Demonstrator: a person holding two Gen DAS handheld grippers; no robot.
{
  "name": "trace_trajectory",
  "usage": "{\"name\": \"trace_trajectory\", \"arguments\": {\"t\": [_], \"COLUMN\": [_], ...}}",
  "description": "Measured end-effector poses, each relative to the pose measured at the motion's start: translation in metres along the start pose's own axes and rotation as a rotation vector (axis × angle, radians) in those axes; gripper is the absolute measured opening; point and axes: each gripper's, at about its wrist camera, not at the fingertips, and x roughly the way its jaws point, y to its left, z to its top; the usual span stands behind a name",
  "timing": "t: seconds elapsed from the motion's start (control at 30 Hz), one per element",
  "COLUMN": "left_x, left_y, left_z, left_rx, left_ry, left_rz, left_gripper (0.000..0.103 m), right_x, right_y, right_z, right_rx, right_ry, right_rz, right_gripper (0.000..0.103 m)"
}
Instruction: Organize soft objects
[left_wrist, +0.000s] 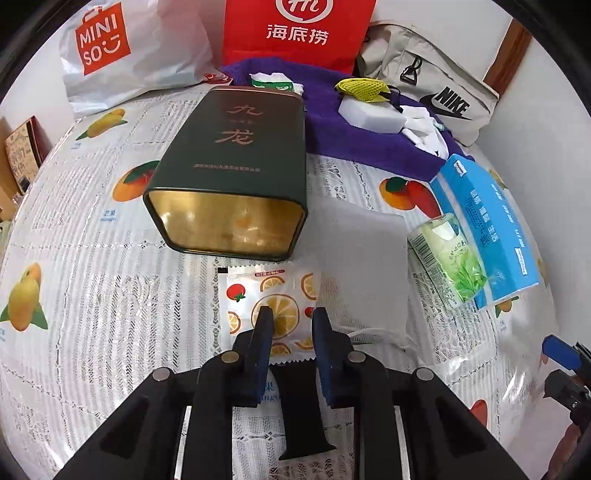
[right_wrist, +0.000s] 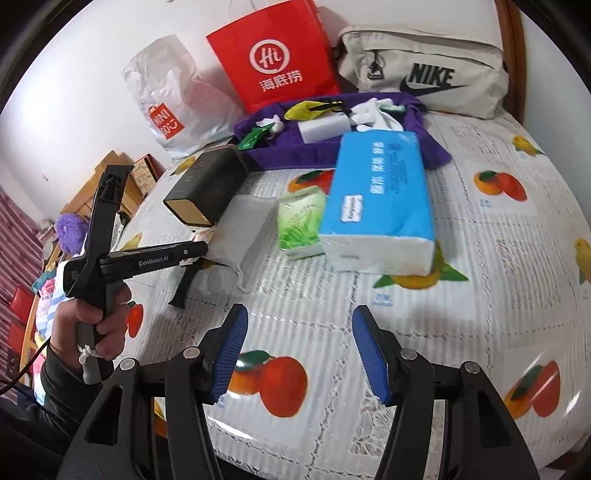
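Dark-green metal marked our landmark: the tea tin (left_wrist: 236, 173) lay on its side on the fruit-print tablecloth (left_wrist: 92, 229), its gold mouth open toward us, presumably so soft things could slide in. Left of the tin we had nothing to collect. Just in front of its mouth lay the fruit-printed sachet (left_wrist: 266, 299), and our left gripper (left_wrist: 290, 321) had its fingers drawn in close over the packet's near half; we judged them pinching it, ready to feed it into the opening. Right of the tin sat a pale folded cloth (left_wrist: 364, 258), then the small green tissue pack (left_wrist: 448, 258) leaning against the blue tissue pack (right_wrist: 380, 199). Behind the tin, the purple towel (left_wrist: 332, 133) carried a white sponge (left_wrist: 371, 114) and other small soft items. Farthest right of the tin, our right gripper (right_wrist: 299, 350) hovered with fingers spread, holding nothing, probably waiting its turn.
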Motion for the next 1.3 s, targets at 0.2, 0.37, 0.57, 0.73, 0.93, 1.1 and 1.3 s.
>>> {"name": "trace_trajectory", "arguments": {"t": [0.2,0.37,0.57,0.73,0.93,1.1,1.3], "left_x": [-0.007,-0.022,-0.022,-0.022,-0.027,-0.021,-0.010], "left_y": [0.007,0.014,0.024,0.028,0.036,0.045,0.053], "left_z": [-0.002,-0.006,-0.014,-0.020,-0.015,-0.011,-0.005], "left_rx": [-0.003,0.003,0.024,0.027,0.029,0.063,0.014], "left_ry": [-0.007,-0.029,0.009,-0.001,-0.028,-0.011,-0.019], "left_rz": [-0.056,-0.066,-0.029,-0.007,0.047,0.104,0.125], "left_gripper": [0.006,0.002,0.004,0.024,0.057,0.061,0.070], "right_x": [0.006,0.008,0.009,0.014,0.017,0.018,0.026], "right_y": [0.012,0.015,0.024,0.027,0.026,0.021,0.018], "right_z": [0.004,0.005,0.008,0.008,0.007,0.006,0.005], "right_rx": [-0.025,-0.035,-0.056,-0.058,-0.057,-0.046,-0.030], "right_ry": [0.012,0.018,0.013,0.025,0.041,0.049,0.064], "right_rz": [0.009,0.007,0.015,0.032,0.030,0.026,0.032], "right_gripper": [0.059,0.059,0.059,0.059,0.059,0.059,0.059]}}
